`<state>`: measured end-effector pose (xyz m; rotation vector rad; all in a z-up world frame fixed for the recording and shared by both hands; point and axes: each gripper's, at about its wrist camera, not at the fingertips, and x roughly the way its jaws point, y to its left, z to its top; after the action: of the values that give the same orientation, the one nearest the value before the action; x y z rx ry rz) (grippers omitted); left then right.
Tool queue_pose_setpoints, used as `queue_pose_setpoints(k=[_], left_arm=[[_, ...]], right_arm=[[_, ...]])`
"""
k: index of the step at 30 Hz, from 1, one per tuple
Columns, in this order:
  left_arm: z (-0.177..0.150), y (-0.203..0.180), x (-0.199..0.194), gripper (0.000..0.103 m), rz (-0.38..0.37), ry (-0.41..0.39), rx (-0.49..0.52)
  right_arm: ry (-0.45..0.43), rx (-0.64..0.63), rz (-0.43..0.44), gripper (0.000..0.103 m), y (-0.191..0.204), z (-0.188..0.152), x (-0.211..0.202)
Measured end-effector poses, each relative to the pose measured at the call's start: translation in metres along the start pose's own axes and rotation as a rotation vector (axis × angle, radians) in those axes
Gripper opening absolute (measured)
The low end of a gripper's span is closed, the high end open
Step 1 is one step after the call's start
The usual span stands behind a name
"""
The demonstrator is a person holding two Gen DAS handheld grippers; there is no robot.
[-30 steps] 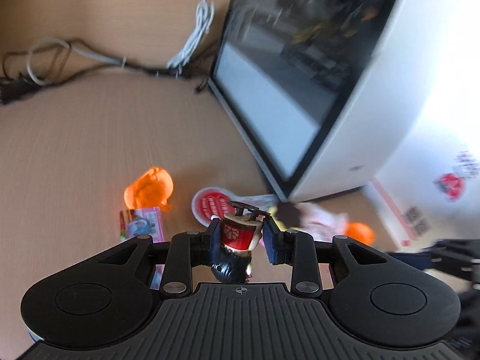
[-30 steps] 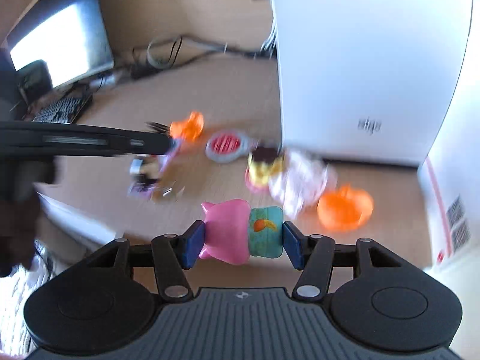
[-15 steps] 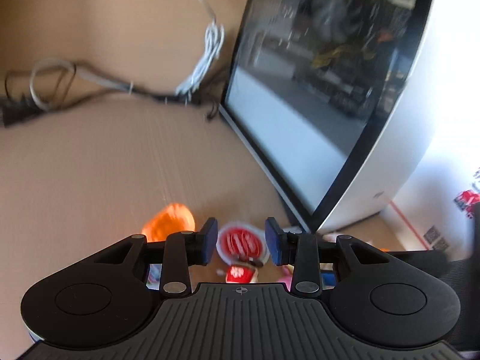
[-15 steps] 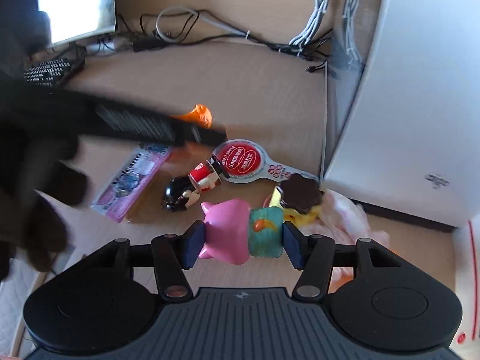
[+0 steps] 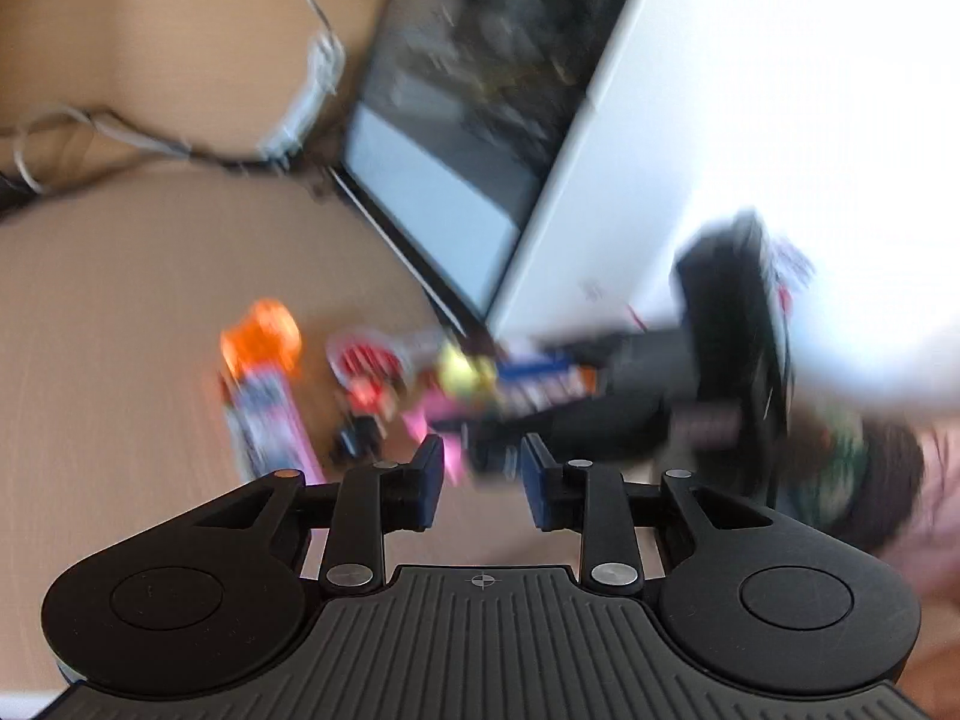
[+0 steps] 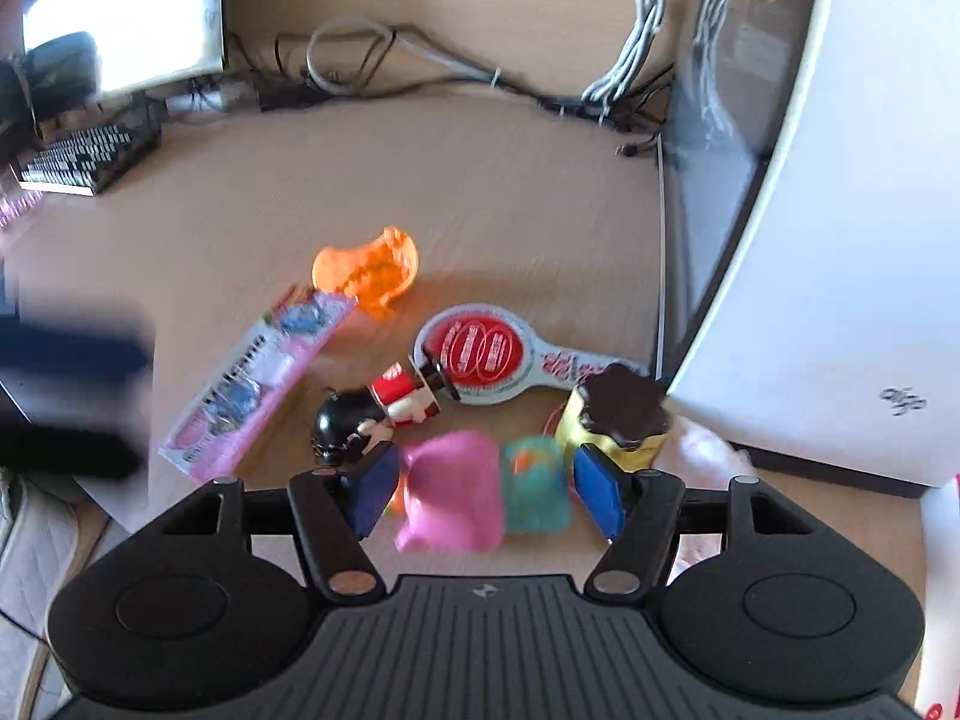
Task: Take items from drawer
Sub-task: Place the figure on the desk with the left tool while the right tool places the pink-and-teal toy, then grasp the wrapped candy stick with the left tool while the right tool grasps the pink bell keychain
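My right gripper point(image 6: 483, 480) hangs low over the desk, and its jaws are opening. A pink and teal toy point(image 6: 480, 492) sits blurred between them, with a gap at each pad. On the desk beyond lie a doll with black hair point(image 6: 372, 414), a red round paddle point(image 6: 480, 351), an orange toy point(image 6: 366, 270), a pink package point(image 6: 258, 372) and a yellow cake toy with a brown top point(image 6: 624, 411). My left gripper point(image 5: 483, 474) holds nothing and its jaws are closing. In its blurred view the doll point(image 5: 363, 420) and the right gripper point(image 5: 600, 408) lie ahead.
A white computer case point(image 6: 840, 240) with a glass side stands at the right, close to the toys. Cables point(image 6: 480, 72) run along the back wall. A keyboard point(image 6: 84, 159) and a monitor point(image 6: 120, 6) are at the far left. The left gripper shows as a dark blur point(image 6: 66, 360).
My left gripper let go of the doll, which now lies on the desk, and pulled back. My right gripper came down over the toys and widened its jaws off the pink and teal toy.
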<state>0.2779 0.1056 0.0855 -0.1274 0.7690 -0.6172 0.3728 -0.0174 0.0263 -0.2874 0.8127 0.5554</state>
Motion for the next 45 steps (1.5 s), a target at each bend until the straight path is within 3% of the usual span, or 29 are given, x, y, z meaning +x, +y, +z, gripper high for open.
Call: queue_pose_setpoints(k=[6, 10, 14, 17, 20, 23, 27, 32, 37, 42, 45], left_arm=[[-0.037, -0.026, 0.010, 0.032, -0.084, 0.175, 0.100], [-0.063, -0.038, 0.037, 0.032, -0.042, 0.373, 0.173], [-0.087, -0.042, 0.066, 0.032, -0.047, 0.549, 0.229], [-0.106, -0.047, 0.091, 0.032, -0.001, 0.695, 0.303], [-0.120, -0.052, 0.113, 0.032, 0.036, 0.779, 0.345], [-0.131, -0.060, 0.130, 0.032, 0.017, 0.843, 0.358], [-0.145, -0.070, 0.141, 0.026, 0.048, 0.873, 0.411], [-0.149, -0.068, 0.147, 0.026, 0.086, 0.891, 0.413], [-0.149, -0.061, 0.150, 0.034, 0.095, 0.895, 0.380], [-0.142, -0.055, 0.151, 0.031, 0.074, 0.859, 0.343], [-0.131, -0.052, 0.154, 0.028, 0.104, 0.794, 0.344]], right_arm=[[-0.031, 0.090, 0.025, 0.071, -0.020, -0.018, -0.047], [-0.016, 0.168, 0.019, 0.073, -0.035, -0.039, -0.068], [0.018, 0.208, -0.015, 0.073, -0.044, -0.068, -0.083], [0.044, 0.247, -0.039, 0.073, -0.050, -0.091, -0.093], [0.081, 0.302, -0.042, 0.073, -0.058, -0.115, -0.098], [0.124, 0.338, -0.051, 0.073, -0.061, -0.141, -0.100], [0.175, 0.364, -0.067, 0.073, -0.060, -0.167, -0.101], [0.198, 0.378, -0.082, 0.073, -0.059, -0.183, -0.106], [0.216, 0.395, -0.092, 0.073, -0.059, -0.194, -0.107], [0.229, 0.402, -0.095, 0.073, -0.056, -0.201, -0.105], [0.228, 0.403, -0.089, 0.073, -0.056, -0.201, -0.103]])
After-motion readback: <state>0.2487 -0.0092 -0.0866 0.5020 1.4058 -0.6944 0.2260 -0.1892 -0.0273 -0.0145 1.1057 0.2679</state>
